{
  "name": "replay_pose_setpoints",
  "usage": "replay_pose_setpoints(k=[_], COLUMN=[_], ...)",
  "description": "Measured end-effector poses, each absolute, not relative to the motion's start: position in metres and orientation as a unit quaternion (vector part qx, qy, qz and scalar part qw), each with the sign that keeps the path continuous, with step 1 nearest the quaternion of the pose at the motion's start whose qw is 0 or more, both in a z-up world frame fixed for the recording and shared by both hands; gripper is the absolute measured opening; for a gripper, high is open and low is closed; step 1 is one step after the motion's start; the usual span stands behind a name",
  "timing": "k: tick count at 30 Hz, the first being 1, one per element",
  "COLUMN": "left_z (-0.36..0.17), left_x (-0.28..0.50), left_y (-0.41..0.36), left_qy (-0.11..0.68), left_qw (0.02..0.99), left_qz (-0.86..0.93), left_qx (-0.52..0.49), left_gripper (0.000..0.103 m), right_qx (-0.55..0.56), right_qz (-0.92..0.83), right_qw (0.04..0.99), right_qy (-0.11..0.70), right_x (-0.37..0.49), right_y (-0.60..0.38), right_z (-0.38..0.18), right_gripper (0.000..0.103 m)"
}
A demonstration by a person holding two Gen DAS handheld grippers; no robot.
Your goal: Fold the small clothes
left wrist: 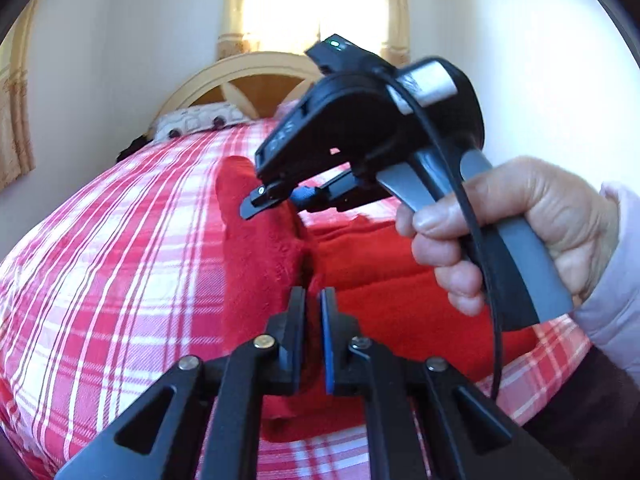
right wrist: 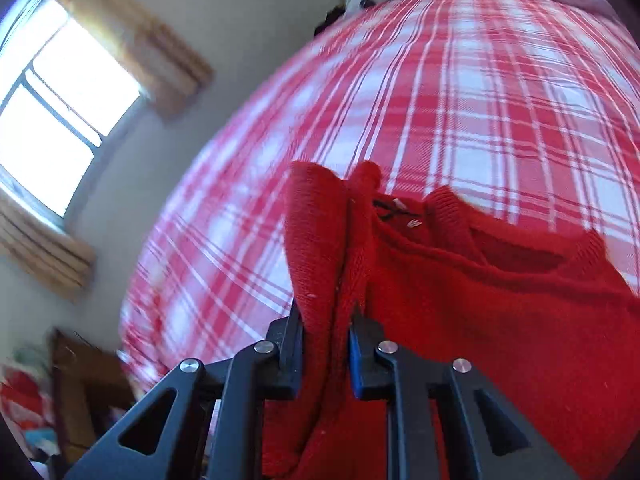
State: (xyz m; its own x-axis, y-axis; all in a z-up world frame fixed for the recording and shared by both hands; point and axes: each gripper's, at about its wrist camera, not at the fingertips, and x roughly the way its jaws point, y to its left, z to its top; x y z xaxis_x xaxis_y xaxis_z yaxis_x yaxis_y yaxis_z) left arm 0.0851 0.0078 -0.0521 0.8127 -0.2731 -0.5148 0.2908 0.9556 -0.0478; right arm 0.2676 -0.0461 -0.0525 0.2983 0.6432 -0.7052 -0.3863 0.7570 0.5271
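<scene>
Red knitted sweater (left wrist: 360,264) lies on a bed under a red-and-white plaid bedspread (left wrist: 120,264), filling the lower centre of both views. In the left wrist view the left tongs (left wrist: 313,300) sit at the bottom centre, their jaws drawn nearly together with a raised fold of the red knit pinched between them. Above and to the right, a hand (left wrist: 508,232) in a pale pink sleeve (left wrist: 616,280) grips the grey handle of the right tongs (left wrist: 276,200), whose tips lie against the sweater's upper part; from this side I cannot tell how their jaws stand.

The right wrist view settles that: the right tongs (right wrist: 326,320) at its bottom centre are clenched on a bunched ridge of the sweater (right wrist: 480,320), which rises between the jaws. Only this view shows the open neckline at centre right, with a small dark mark and pale stitches near the collar, too small to read. It also shows a bright window (right wrist: 60,112) with tan curtains at the upper left and blurred clutter at the lower left.

Only the left wrist view shows the curved wooden headboard (left wrist: 240,76) at the top centre and a green light on the right tongs' body. Pale lettering on that body is blurred and unreadable.
</scene>
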Motion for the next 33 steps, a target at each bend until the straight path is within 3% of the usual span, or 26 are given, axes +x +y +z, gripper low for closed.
replay_pose_setpoints(k=[7, 17, 30, 33], left_z=[-0.041, -0.038, -0.061, -0.055], left_x=[0.067, 0.037, 0.046, 0.045], left_y=[-0.052, -0.135, -0.152, -0.136], left_qy=[0.244, 0.229, 0.277, 0.28], left_qw=[0.942, 0.916, 0.892, 0.889], left_qz=[-0.224, -0.31, -0.336, -0.347], left_qx=[0.053, 0.107, 0.118, 0.105], left_gripper=[0.007, 0.007, 0.008, 0.012], right_qx=[0.205, 0.271, 0.269, 0.281], right_qz=[0.317, 0.263, 0.213, 0.215], right_qw=[0.81, 0.817, 0.821, 0.827], right_qy=[0.449, 0.435, 0.457, 0.436], right_x=[0.243, 0.209, 0.213, 0.204], right_y=[-0.128, -0.24, -0.288, -0.291], right_z=[-0.032, -0.064, -0.113, -0.107], right_gripper=[0.017, 0.016, 0.011, 0.011])
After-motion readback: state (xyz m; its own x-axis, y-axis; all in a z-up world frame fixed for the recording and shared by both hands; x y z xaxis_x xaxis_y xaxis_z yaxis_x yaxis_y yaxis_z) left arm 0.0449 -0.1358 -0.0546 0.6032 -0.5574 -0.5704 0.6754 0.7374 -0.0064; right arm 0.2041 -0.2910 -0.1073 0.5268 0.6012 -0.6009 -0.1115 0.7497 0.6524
